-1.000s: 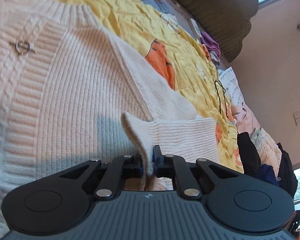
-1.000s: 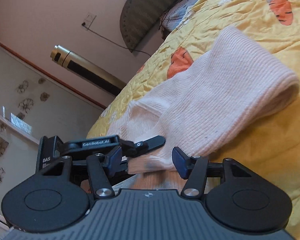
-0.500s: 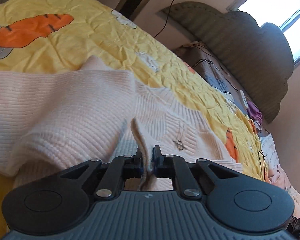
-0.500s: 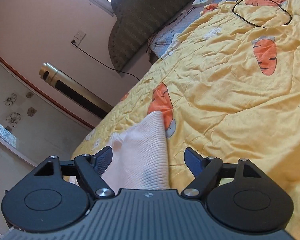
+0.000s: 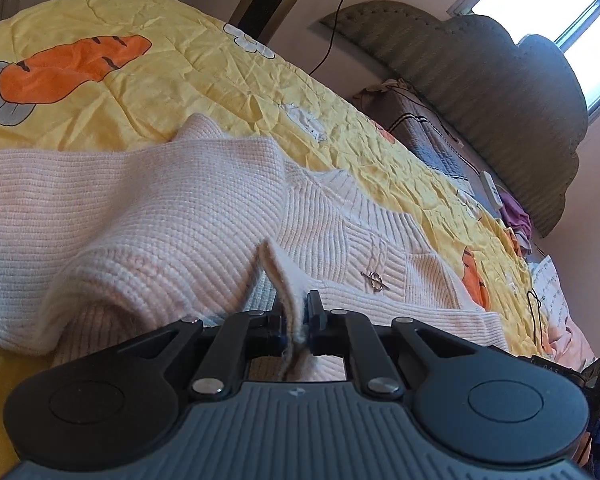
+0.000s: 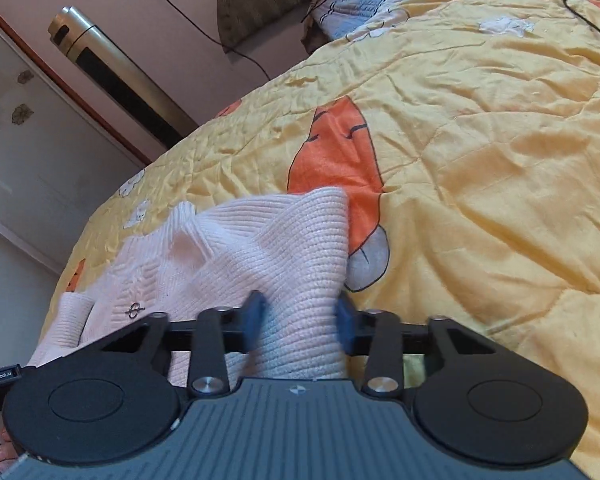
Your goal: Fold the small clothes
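Folding is judged partly done: one sleeve is laid across the pale pink ribbed knit sweater on the yellow carrot-print quilt. Its edge is pinched tight in the left gripper; the right gripper, jaws just narrowing, straddles another fold without a clear grip.

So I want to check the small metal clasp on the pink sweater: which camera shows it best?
The left wrist view: the metal clasp sits sharp and well lit on the pink sweater. In the right wrist view the clasp shows smaller, near the gripper's frame.
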